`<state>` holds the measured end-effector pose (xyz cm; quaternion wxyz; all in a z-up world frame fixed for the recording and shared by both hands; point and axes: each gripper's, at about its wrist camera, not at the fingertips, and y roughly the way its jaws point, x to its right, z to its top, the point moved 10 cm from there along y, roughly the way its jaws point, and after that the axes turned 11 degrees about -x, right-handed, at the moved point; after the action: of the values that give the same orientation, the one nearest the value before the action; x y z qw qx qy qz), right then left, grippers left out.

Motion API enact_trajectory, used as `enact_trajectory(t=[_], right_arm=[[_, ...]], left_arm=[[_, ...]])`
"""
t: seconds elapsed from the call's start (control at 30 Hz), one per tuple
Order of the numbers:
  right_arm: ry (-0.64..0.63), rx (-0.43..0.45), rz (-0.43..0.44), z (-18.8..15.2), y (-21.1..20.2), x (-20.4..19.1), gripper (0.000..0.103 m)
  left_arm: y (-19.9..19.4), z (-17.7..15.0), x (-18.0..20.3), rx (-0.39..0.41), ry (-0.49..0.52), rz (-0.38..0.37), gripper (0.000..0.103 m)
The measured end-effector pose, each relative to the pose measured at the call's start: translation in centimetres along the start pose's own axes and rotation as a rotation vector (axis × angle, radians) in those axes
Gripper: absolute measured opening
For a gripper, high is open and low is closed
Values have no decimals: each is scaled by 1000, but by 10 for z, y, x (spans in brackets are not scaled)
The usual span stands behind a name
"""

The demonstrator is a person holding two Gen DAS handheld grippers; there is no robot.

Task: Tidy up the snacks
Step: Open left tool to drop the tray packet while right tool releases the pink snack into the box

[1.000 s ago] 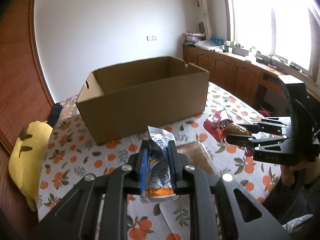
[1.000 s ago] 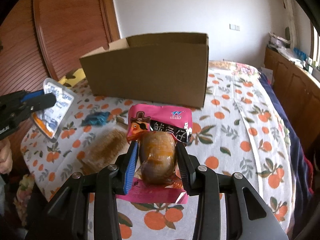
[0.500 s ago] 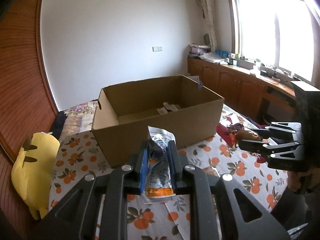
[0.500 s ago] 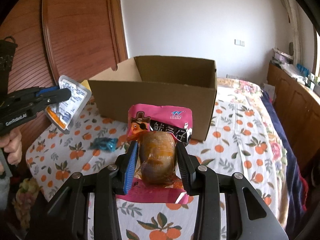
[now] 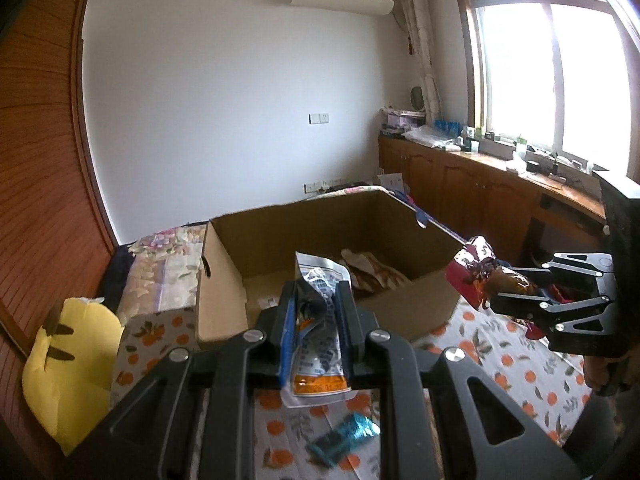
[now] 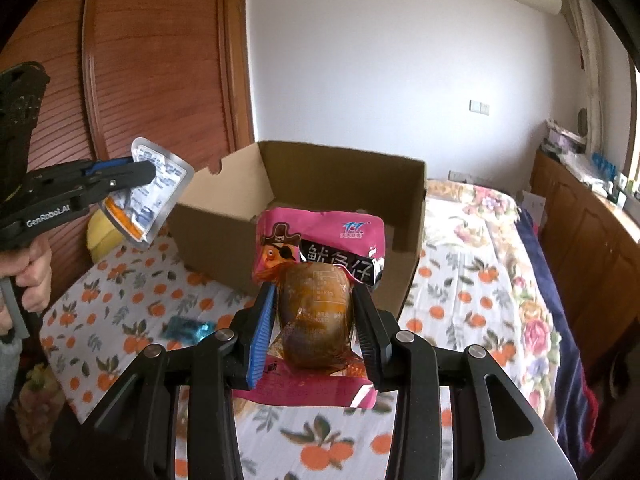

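My left gripper (image 5: 318,300) is shut on a silver snack packet (image 5: 320,344) with blue print and an orange end. It hovers just before the near wall of an open cardboard box (image 5: 328,264). My right gripper (image 6: 314,304) is shut on a pink snack packet (image 6: 320,240) with a brown lump (image 6: 314,312) between the pads, held in the air before the box (image 6: 304,216). From the right wrist view, the left gripper (image 6: 136,174) and its silver packet (image 6: 150,192) show at the left. The right gripper (image 5: 500,292) appears at the right of the left wrist view.
Some wrapped items (image 5: 368,268) lie in the box. A small teal-wrapped sweet (image 6: 186,328) lies on the orange-patterned cloth (image 6: 460,300). A yellow plush toy (image 5: 68,364) sits at the left. Wooden cabinets (image 5: 480,196) run under the window on the right. A hand (image 6: 34,276) grips the left handle.
Both grippers rose with their packets and came nearer the box; its inside now shows from the left wrist view. Both grips are unchanged.
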<state>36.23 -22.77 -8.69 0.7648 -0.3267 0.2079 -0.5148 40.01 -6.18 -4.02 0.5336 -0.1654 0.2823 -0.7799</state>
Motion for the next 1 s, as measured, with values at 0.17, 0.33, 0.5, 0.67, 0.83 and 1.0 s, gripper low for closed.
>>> enact_trajectory(t=[0.17, 0.33, 0.5, 0.67, 0.83, 1.0], right_arm=[[-22, 20, -3, 26, 10, 5, 38], [-39, 27, 0, 50, 28, 10, 38], [-87, 21, -22, 64, 46, 13, 38], [-110, 7, -33, 74, 64, 17, 38], [-97, -15, -19, 80, 82, 23, 38], [-70, -41, -1, 81, 100, 26, 38]], left_arm=[[21, 21, -10, 14, -10, -3, 16], [43, 38, -18, 22, -10, -6, 16], [69, 46, -24, 3, 21, 12, 16], [91, 46, -37, -22, 3, 14, 17], [113, 39, -41, -68, -12, 12, 17], [125, 27, -39, -105, -17, 8, 17]])
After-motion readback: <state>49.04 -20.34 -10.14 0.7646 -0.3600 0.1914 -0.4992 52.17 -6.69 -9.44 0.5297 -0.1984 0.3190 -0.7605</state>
